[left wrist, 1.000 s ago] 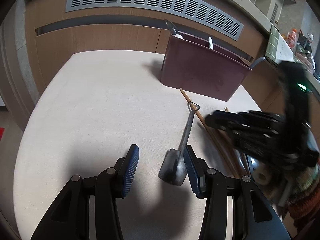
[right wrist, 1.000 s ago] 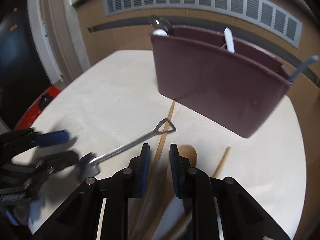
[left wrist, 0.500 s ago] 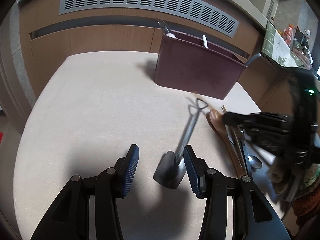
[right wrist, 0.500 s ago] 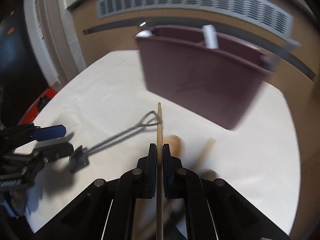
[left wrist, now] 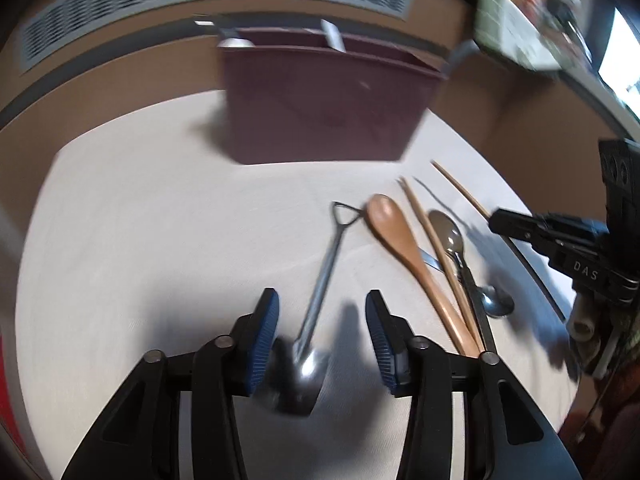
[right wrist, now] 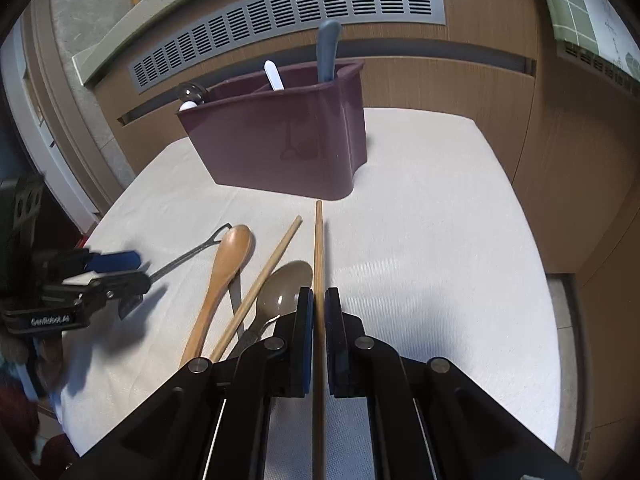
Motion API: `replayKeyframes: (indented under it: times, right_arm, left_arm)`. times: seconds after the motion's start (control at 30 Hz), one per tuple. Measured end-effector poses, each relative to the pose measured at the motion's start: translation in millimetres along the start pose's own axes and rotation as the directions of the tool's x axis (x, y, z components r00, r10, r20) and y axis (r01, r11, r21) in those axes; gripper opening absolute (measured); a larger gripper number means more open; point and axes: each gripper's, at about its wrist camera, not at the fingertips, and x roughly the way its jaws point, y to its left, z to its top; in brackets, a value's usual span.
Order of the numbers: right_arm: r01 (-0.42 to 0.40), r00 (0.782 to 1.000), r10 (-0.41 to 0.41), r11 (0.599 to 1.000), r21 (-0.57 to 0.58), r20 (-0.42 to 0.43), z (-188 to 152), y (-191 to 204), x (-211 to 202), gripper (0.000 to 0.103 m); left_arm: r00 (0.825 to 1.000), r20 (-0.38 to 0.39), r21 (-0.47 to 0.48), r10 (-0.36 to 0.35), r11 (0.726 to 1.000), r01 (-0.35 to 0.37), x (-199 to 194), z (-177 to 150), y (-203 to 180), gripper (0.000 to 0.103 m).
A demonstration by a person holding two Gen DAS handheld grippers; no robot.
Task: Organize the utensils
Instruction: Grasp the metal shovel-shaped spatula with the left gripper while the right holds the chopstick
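Right tool (right wrist: pixel 316 312) clamps chopstick (right wrist: pixel 319 248) | left tool (left wrist: pixel 322 324) apart | maroon caddy (right wrist: pixel 280 144) holds utensils

Maroon caddy (right wrist: pixel 280 148), tan wooden spoon (right wrist: pixel 224 276)

Bare tabletop (right wrist: pixel 440 240) lies right of the maroon caddy (right wrist: pixel 280 148); loose utensils (right wrist: pixel 240 280) crowd its left front.
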Motion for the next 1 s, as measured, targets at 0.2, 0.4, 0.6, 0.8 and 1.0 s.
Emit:
replayKeyframes:
  times: [0.2,0.4,0.6,0.8,1.0]
  right_arm:
    - [-0.008,1.000,0.008,1.000,0.001,0.023,-1,1,-5,0.005]
    - [-0.012,1.000,0.012,1.000,0.000,0.027,-1,2,-3,0.005]
    - [-0.056,0.998,0.056,0.998,-0.008,0.042,0,8,-8,0.005]
    - [-0.079,0.996,0.081,0.996,-0.030,0.045,1,14,-12,0.005]
    - [-0.073,0.996,0.076,0.996,-0.060,0.050,1,25,-14,0.005]
  left_arm:
    - [0.993,-0.063,0.130,0.102,0.987,-0.093,21,18,-12,0.019]
    - [0.989,-0.090,0.162,0.121,0.981,-0.106,34,28,-22,0.013]
    - [0.997,0.031,-0.015,0.064,0.998,-0.063,10,30,-11,0.006]
    - [0.961,0.275,-0.234,0.030,0.972,0.037,-50,11,5,0.004]
    - [0.929,0.367,-0.284,0.050,0.957,0.061,-84,-9,16,0.002]
